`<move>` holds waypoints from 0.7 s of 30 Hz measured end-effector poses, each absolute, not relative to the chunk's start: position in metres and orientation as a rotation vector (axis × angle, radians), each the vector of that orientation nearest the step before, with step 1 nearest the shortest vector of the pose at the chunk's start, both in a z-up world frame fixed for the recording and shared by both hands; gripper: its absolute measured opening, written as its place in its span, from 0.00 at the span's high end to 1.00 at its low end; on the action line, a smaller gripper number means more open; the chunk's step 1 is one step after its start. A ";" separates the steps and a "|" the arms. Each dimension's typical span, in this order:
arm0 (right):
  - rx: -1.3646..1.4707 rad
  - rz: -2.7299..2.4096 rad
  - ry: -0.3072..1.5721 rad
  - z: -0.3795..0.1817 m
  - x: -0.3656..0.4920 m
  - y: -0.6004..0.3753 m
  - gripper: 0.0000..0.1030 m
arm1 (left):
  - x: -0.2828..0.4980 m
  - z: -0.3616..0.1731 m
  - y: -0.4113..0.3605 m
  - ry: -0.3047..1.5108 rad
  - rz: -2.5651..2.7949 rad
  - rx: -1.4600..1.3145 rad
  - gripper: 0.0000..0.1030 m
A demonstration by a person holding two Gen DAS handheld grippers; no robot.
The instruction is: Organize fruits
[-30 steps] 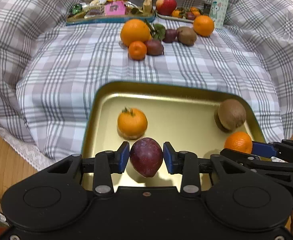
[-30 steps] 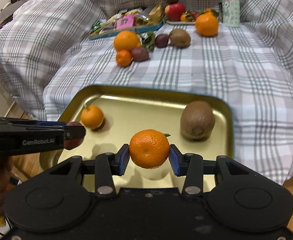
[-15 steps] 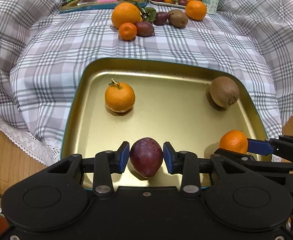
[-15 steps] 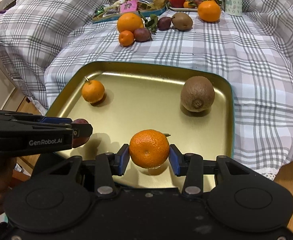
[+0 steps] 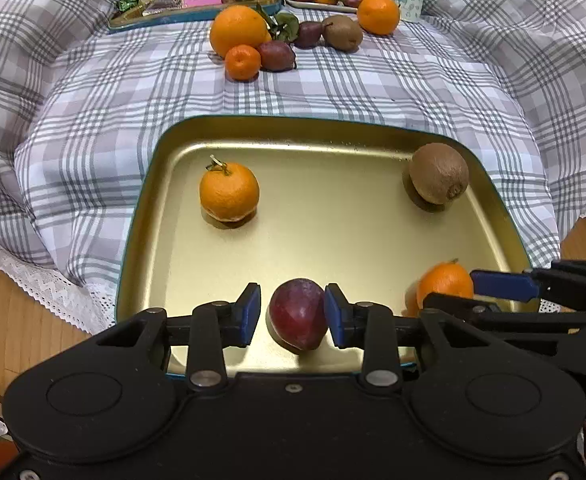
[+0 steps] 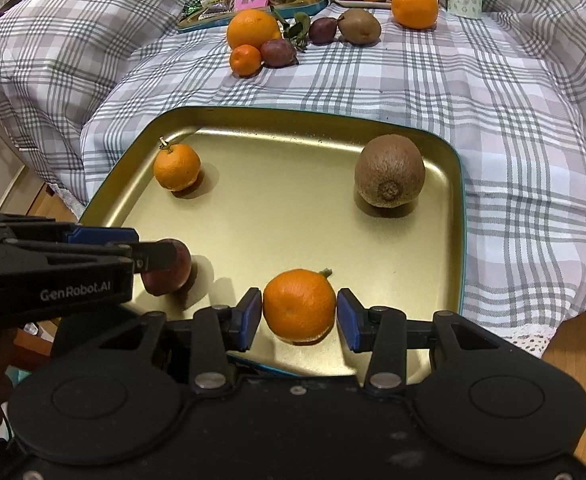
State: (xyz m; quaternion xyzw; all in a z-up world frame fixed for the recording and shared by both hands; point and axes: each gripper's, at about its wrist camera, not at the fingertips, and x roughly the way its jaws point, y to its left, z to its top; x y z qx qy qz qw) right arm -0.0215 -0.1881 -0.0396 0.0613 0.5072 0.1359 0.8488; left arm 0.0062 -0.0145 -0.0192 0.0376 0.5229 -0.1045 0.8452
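I have both tools down at the near edge of the gold tray. The left tool stands with its pads parted around the purple passion fruit; a gap shows on the left pad, the right pad looks just touching, so I read it as released. The right tool likewise sits with a sliver of space on both sides of the mandarin, which rests on the tray floor near the near edge. Further in lie a second mandarin toward the tray's left side and a kiwi by its far right corner.

I judge all of these light and roundish, so they may roll on the smooth metal. The mandarin skin is soft and gives under pressure; the passion fruit shell seems firmer and slicker. I'd take each across its widest middle with modest squeeze.

The tray lies on a bed covered in a grey plaid quilt, soft and uneven, so it could tilt. More fruit waits toward the far edge of the bed, beside a snack tray
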 end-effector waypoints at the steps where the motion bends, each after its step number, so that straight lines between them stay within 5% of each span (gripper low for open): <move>1: 0.124 0.285 1.066 -0.039 -0.021 -0.188 0.56 | 0.006 -0.019 -0.014 1.105 -0.222 0.076 0.58; 21: 0.162 0.270 1.029 -0.031 -0.023 -0.193 0.56 | 0.003 -0.009 -0.011 1.087 -0.210 0.051 0.58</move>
